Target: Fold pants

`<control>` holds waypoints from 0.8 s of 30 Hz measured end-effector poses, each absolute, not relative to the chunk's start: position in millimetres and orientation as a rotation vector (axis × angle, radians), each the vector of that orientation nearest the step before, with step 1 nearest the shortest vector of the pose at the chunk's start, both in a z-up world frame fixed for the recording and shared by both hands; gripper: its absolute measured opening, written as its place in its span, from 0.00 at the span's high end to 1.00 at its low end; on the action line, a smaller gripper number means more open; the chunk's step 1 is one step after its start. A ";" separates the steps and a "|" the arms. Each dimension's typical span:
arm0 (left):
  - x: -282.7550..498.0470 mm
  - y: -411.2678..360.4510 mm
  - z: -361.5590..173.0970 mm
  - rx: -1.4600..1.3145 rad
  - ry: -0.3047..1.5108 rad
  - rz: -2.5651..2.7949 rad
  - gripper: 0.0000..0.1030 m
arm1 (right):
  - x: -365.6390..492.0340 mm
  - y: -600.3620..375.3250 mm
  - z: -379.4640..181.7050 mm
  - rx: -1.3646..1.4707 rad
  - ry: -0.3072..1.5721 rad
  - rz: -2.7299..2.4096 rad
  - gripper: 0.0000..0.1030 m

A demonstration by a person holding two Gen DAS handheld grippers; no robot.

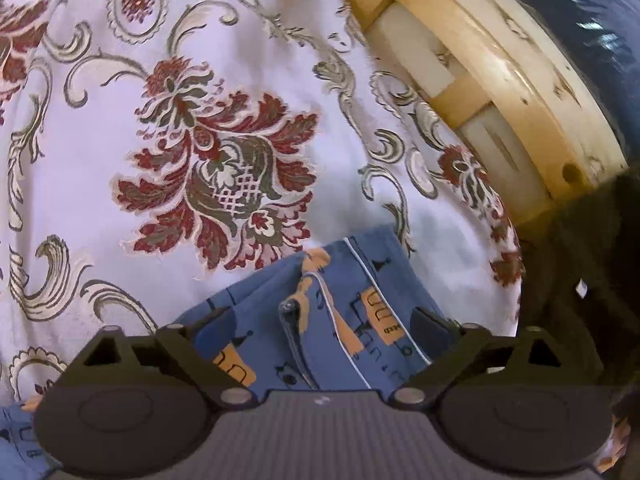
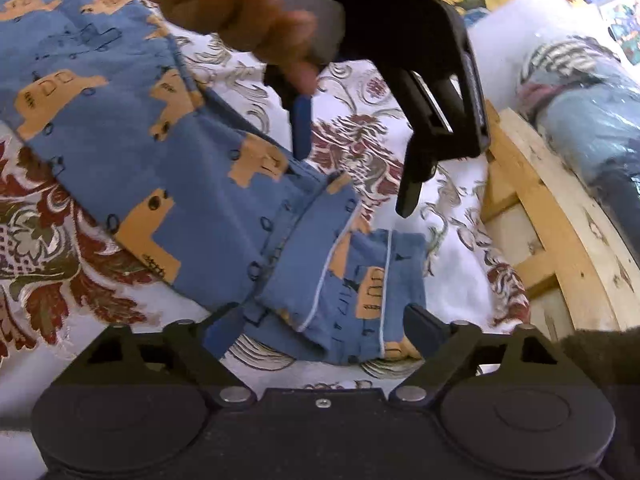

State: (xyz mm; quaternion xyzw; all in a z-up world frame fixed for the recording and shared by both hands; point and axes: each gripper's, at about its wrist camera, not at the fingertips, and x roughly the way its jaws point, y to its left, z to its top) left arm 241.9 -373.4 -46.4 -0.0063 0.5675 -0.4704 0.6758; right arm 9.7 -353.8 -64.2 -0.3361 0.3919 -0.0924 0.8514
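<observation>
The blue pants (image 2: 120,128) with orange car prints and white piping lie crumpled on a white bedspread (image 2: 360,136) patterned with red flowers. In the right wrist view, my right gripper (image 2: 324,328) is open, its fingers standing either side of the hem end of the pants (image 2: 360,276). A hand (image 2: 256,12) holds my left gripper (image 2: 354,164) just above the pants, jaws wide apart. In the left wrist view, the left gripper (image 1: 320,320) is open, and the folded pant end (image 1: 332,312) lies between its fingers.
A curved pale wooden bed frame (image 1: 500,80) runs along the right edge of the bedspread (image 1: 100,160). Beyond it lie a dark blue surface (image 1: 592,20) and plastic-wrapped bundles (image 2: 580,100). Bare bedspread stretches to the left and far side.
</observation>
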 end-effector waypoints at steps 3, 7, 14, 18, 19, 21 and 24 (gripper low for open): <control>252.4 -375.5 -48.5 -0.048 1.325 -1.039 0.30 | 9.7 -351.4 -66.9 -0.713 0.824 -0.160 0.31; 260.9 -378.6 -50.9 -0.079 1.385 -1.014 0.61 | 10.3 -348.0 -69.2 -0.717 0.815 -0.114 0.53; 260.6 -389.4 -47.4 -0.042 1.401 -0.997 0.87 | 10.1 -344.1 -69.3 -0.710 0.792 -0.088 0.85; 259.0 -393.7 -42.0 -0.046 1.392 -0.989 0.89 | 8.6 -347.6 -64.4 -0.676 0.767 -0.112 0.91; 258.4 -395.1 -40.3 -0.049 1.389 -0.988 0.89 | 8.8 -349.1 -63.4 -0.671 0.759 -0.124 0.93; 257.6 -398.8 -37.4 -0.058 1.386 -0.984 0.90 | 8.7 -354.6 -60.1 -0.652 0.735 -0.164 0.94; 256.1 -407.9 -32.1 -0.087 1.384 -0.982 0.90 | 7.2 -366.4 -53.3 -0.593 0.715 -0.244 0.94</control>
